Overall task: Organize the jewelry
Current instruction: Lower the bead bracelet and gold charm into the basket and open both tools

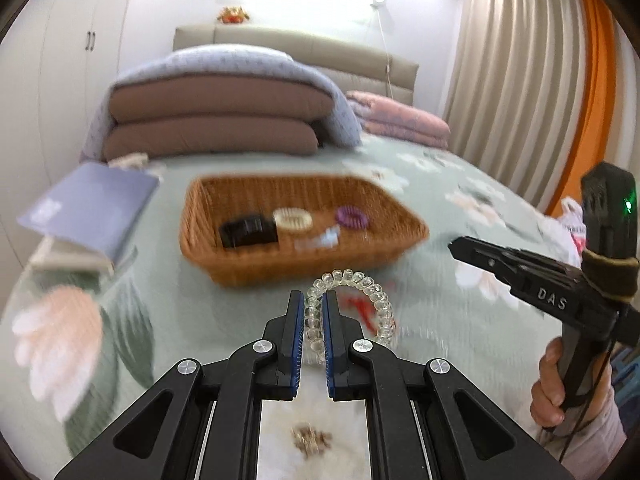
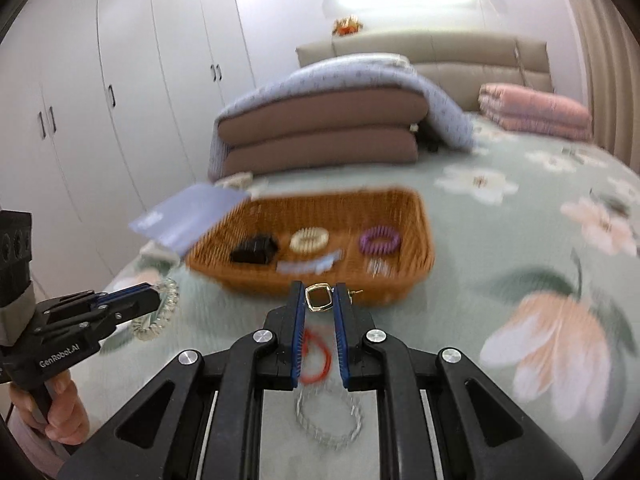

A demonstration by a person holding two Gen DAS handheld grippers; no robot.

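Note:
My left gripper (image 1: 314, 300) is shut on a clear spiral hair tie (image 1: 376, 296) and holds it just in front of the wicker basket (image 1: 240, 268). It also shows in the right wrist view (image 2: 156, 296), with the clear tie (image 2: 160, 316) hanging from it. My right gripper (image 2: 319, 292) is shut on a small gold square earring (image 2: 319, 298), close before the basket (image 2: 416, 208). The basket holds a black clip (image 2: 256, 250), a cream spiral tie (image 2: 309, 239), a purple spiral tie (image 2: 379, 240) and a pale blue clip (image 2: 308, 265). A red ring (image 2: 316, 356) and a clear bead bracelet (image 2: 328, 420) lie on the bed.
The basket sits on a green floral bedspread (image 2: 500, 240). A blue booklet (image 1: 92, 208) lies left of the basket. Folded brown and lilac quilts (image 1: 216, 120) and pink bedding (image 1: 400, 120) are stacked behind. White wardrobes (image 2: 120, 100) stand to the left, curtains (image 1: 520, 80) to the right.

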